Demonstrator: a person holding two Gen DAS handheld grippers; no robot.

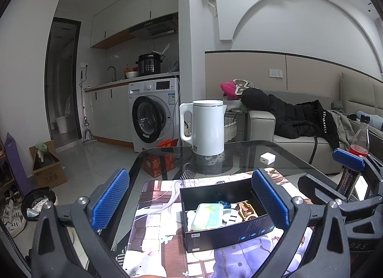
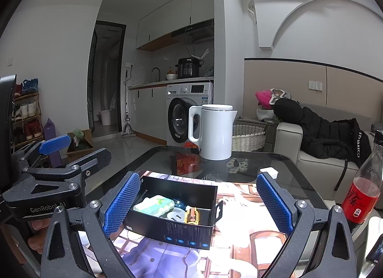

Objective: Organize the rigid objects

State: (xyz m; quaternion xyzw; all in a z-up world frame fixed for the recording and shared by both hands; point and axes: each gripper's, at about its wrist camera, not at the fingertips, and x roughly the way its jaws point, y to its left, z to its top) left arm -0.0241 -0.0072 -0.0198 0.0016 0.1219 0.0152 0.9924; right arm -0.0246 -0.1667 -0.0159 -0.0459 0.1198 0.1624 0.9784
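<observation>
A black open-topped box (image 1: 227, 235) (image 2: 177, 232) lies on a printed mat on the glass table. Inside it are a green-and-white pack (image 1: 208, 214) (image 2: 155, 205), a white plug adapter (image 1: 229, 218) (image 2: 173, 215) and an orange-brown piece (image 1: 246, 207) (image 2: 192, 215). My left gripper (image 1: 191, 200) hovers open just in front of the box, gripping nothing. My right gripper (image 2: 198, 203) is open too, to the right of the left one, with the box framed between its blue pads. A small white charger cube (image 1: 267, 158) (image 2: 269, 172) sits on the glass behind the mat.
A white kettle (image 1: 205, 127) (image 2: 213, 132) stands at the table's far side. A bottle of red drink (image 1: 359, 144) (image 2: 363, 194) stands at the right edge. The sofa with a black jacket (image 1: 294, 115) lies beyond. A hand (image 2: 36, 237) holds the left gripper's handle.
</observation>
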